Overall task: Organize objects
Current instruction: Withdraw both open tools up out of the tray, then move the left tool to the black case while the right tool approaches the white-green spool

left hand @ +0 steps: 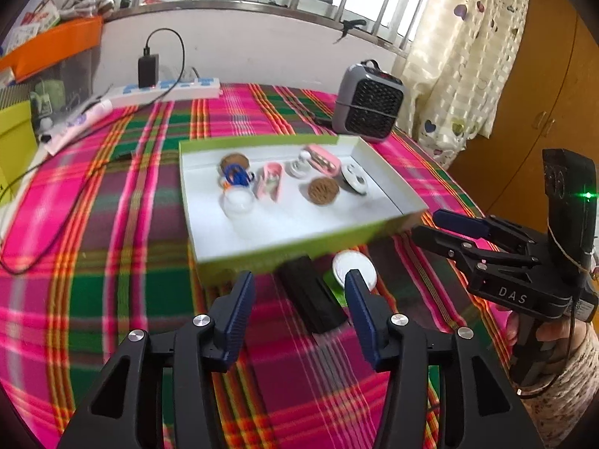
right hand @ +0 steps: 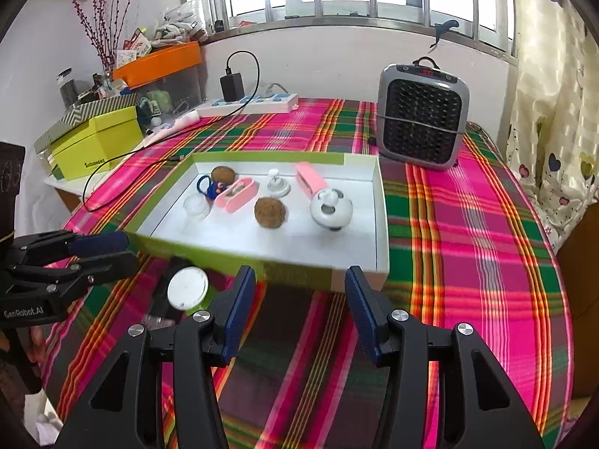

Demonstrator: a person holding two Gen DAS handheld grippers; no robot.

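Most small things already sit in the white box (right hand: pixel 381 220), but a black block (left hand: pixel 312 295) and a round white lid (left hand: pixel 353 271) wait outside on the tabletop (right hand: pixel 468 247), and the left claw (left hand: pixel 299 299) and right claw (right hand: pixel 299 295) are both open and hold nothing.

Woven plaid cloth (right hand: pixel 468 224); matt cardboard tray (right hand: pixel 382 224); plastic heater (right hand: pixel 423 119).

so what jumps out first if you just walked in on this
The loud pink and green plaid cloth covering the table. On it sits a shallow green-rimmed tray of small items, with a grey heater behind its right corner.
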